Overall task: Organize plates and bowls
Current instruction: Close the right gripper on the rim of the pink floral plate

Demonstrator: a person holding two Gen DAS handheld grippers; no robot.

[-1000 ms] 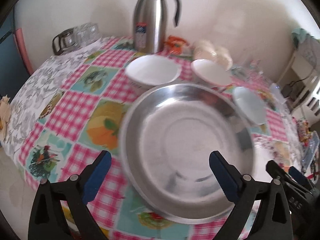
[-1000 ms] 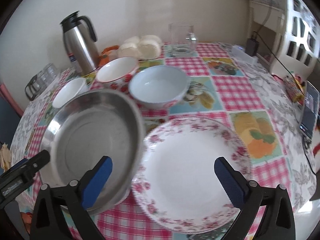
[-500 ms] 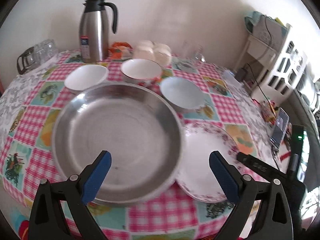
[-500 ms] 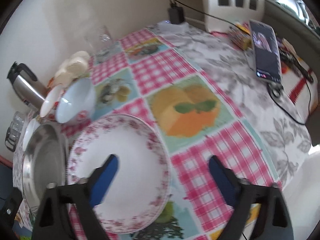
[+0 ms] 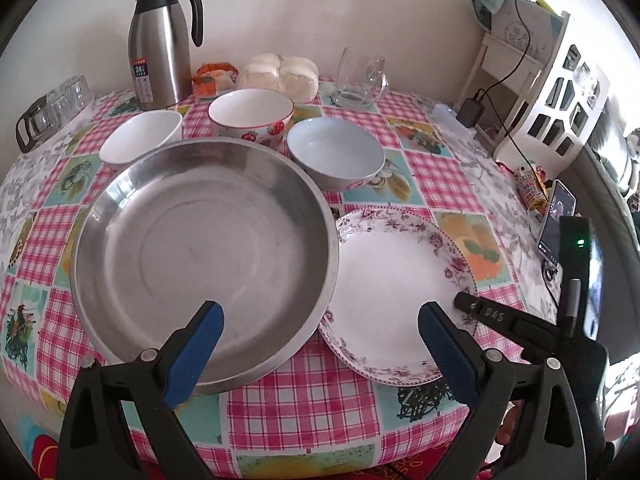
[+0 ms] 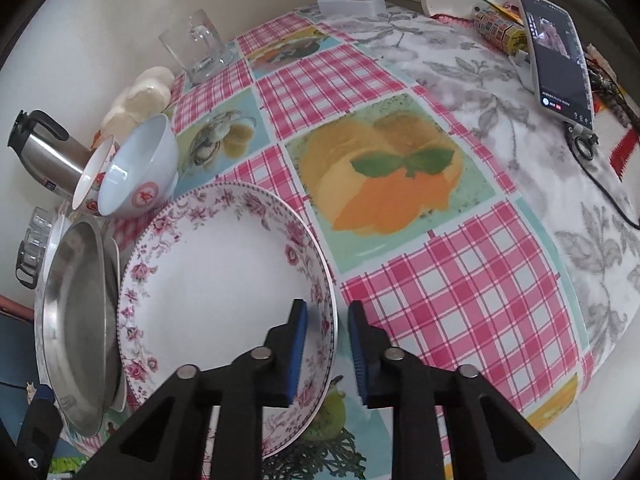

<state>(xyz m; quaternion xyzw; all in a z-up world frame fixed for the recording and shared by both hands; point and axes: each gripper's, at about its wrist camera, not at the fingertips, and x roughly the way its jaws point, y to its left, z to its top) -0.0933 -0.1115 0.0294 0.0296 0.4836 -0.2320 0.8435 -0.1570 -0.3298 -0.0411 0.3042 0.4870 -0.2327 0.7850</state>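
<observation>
The right gripper [image 6: 326,344] has just been closing, its 2 blue pads now straddling the rim of the floral plate [image 6: 216,280], which lies on the checked tablecloth [image 6: 460,300] beside the steel pan [image 5: 200,248]. The left gripper [image 5: 320,344] hangs above both with fingers wide apart, holding nothing.

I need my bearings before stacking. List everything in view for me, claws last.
steel pan: one, silver, front left, beside the floral plate
floral plate: one, white with pink flowered rim, front right
bowls: three, white, strawberry-patterned, pale blue, row behind the pan
thermos jug: one, steel and black, back left
glass mug: one, clear, back
phone: one, dark, table's right edge
tablecloth: one, pink check with fruit pictures, under all
left claw: one, black with blue pads, open above the pan's near rim
right claw: one, same colours, has just been closing, plate's rim between its pads
</observation>
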